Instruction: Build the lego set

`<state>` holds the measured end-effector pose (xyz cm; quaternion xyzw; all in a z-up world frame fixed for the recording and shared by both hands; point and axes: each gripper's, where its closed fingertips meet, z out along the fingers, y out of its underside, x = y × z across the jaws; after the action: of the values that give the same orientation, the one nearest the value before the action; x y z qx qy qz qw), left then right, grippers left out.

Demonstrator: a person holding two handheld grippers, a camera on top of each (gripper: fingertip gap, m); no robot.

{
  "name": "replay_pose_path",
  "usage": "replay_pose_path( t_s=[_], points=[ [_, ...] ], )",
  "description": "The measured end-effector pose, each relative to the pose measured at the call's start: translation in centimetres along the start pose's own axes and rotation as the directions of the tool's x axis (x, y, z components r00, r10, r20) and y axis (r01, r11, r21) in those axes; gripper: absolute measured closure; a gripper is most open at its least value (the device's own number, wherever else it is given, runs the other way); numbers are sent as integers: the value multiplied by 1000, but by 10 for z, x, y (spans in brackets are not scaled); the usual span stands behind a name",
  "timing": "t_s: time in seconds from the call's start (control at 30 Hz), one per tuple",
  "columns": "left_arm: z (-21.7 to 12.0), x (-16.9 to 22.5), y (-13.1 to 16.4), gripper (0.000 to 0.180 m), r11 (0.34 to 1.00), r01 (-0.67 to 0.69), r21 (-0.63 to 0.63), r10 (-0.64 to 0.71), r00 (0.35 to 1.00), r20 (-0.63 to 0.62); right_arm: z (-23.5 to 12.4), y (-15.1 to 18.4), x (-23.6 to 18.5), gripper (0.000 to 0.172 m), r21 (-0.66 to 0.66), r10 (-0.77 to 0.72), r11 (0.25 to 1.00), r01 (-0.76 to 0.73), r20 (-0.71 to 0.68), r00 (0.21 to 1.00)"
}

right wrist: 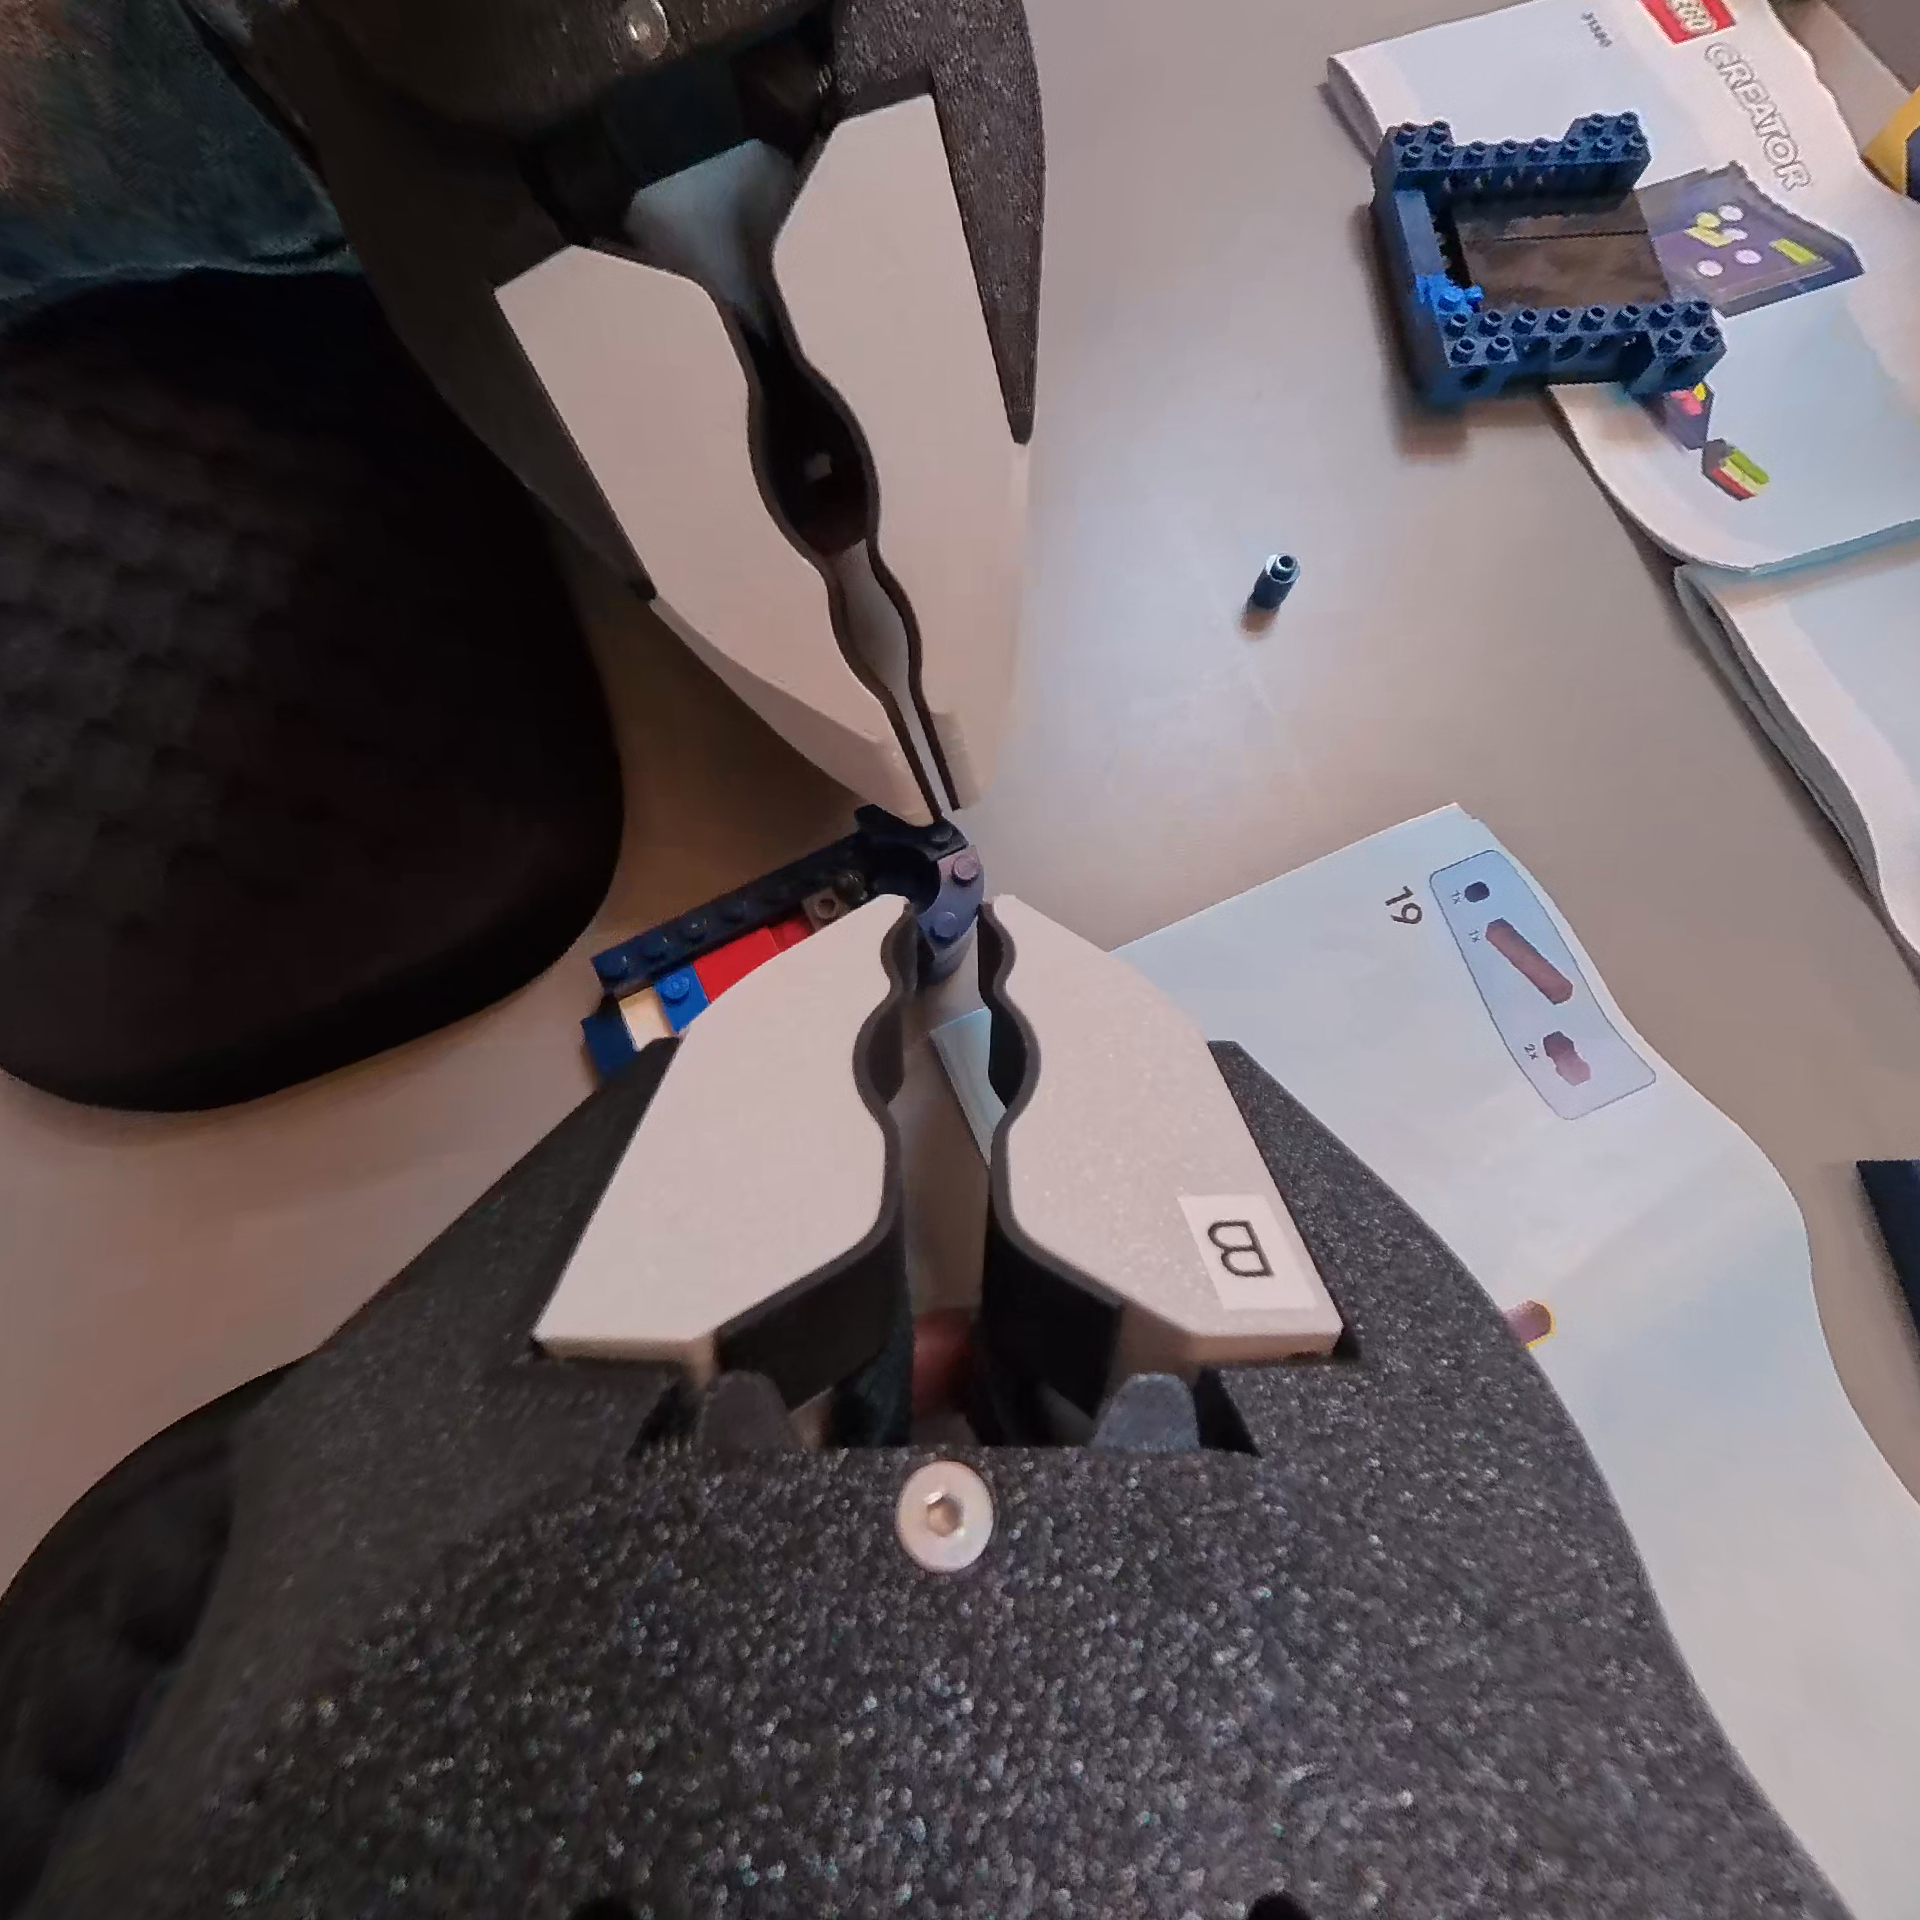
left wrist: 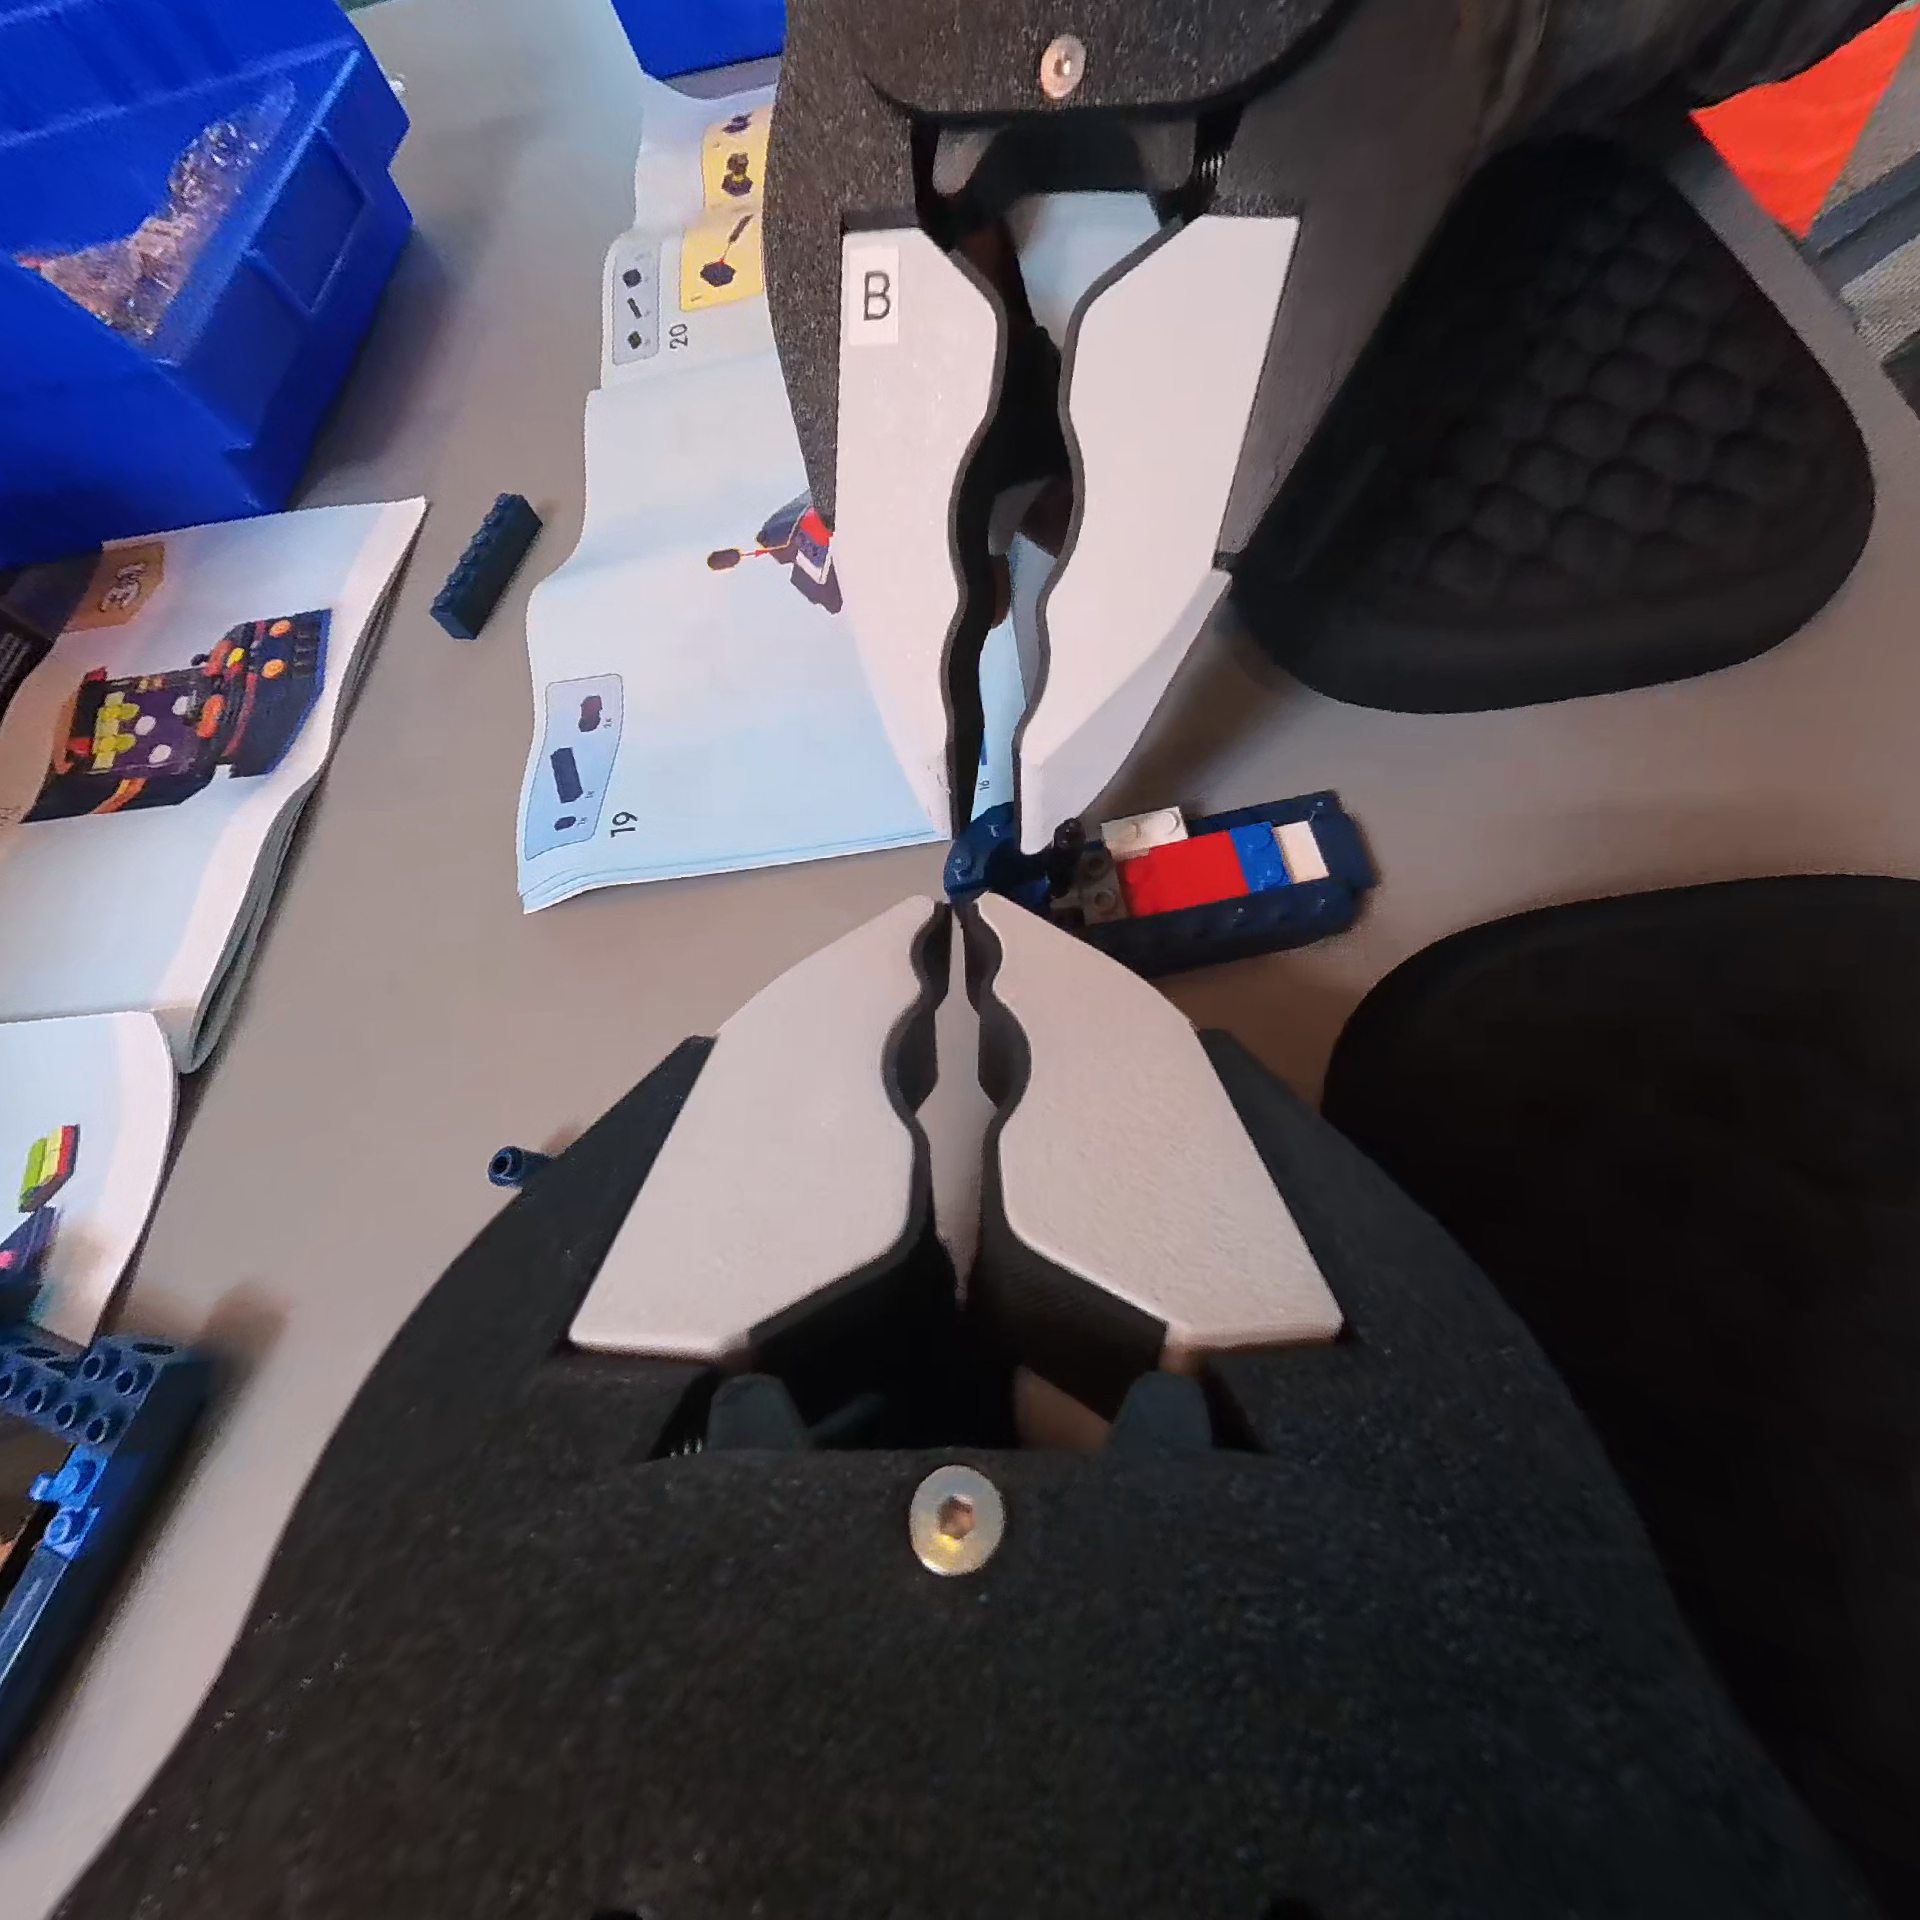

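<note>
We see a plain grey table [left wrist: 416, 987] with a black mesh chair seat [left wrist: 1558, 416] past its edge, and we place everything else from the brick build [left wrist: 1195, 873] at the centre. The two grippers meet nose to nose at that build's rounded dark blue end. The left gripper [left wrist: 951, 920] has its jaws drawn together to a thin slit. Its tips rest against the top of the rounded end, and we cannot tell whether they pinch anything there. The right gripper [right wrist: 940, 935] comes from the opposite side, and its pale fingers are clamped on the curved dark blue piece, one on each flank. Neither gripper is nearer, since both are at this same end. The build is a low, narrow dark blue tray. It lies flat, and its long axis runs sideways away from both sets of fingertips toward the chair seat. Inside it we see a row of small plates: grey, red, bright blue and white, with a little black peg standing at the rounded end. Just beside that end, away from the chair, an open instruction booklet [left wrist: 727, 675] lies flat. Farther out the same way are a loose dark blue brick [left wrist: 486, 564] and a small dark pin [right wrist: 1276, 578]. Then come a second booklet [left wrist: 177, 707] and an open dark blue brick frame [right wrist: 1538, 260], and farthest off a blue bin [left wrist: 156, 312].
</note>
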<state>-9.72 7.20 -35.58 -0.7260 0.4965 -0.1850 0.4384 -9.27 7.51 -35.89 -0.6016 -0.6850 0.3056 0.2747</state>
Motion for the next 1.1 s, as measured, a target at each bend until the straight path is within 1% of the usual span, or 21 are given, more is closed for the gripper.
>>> replay_pose_path(
  t_s=[0.37,0.67,1.1],
  points=[
    [0,4,-1,180,1000,9,10,-9,1000,-14,1,2,0,162,-73,6,997,-3,39,999],
    [0,5,-1,180,1000,13,8,-13,1000,-13,1,4,-1,162,-172,-2,985,11,56,998],
    [-1,6,-2,180,1000,25,13,-25,999,-22,2,6,-1,162,-326,-35,944,55,69,997]
  ],
)
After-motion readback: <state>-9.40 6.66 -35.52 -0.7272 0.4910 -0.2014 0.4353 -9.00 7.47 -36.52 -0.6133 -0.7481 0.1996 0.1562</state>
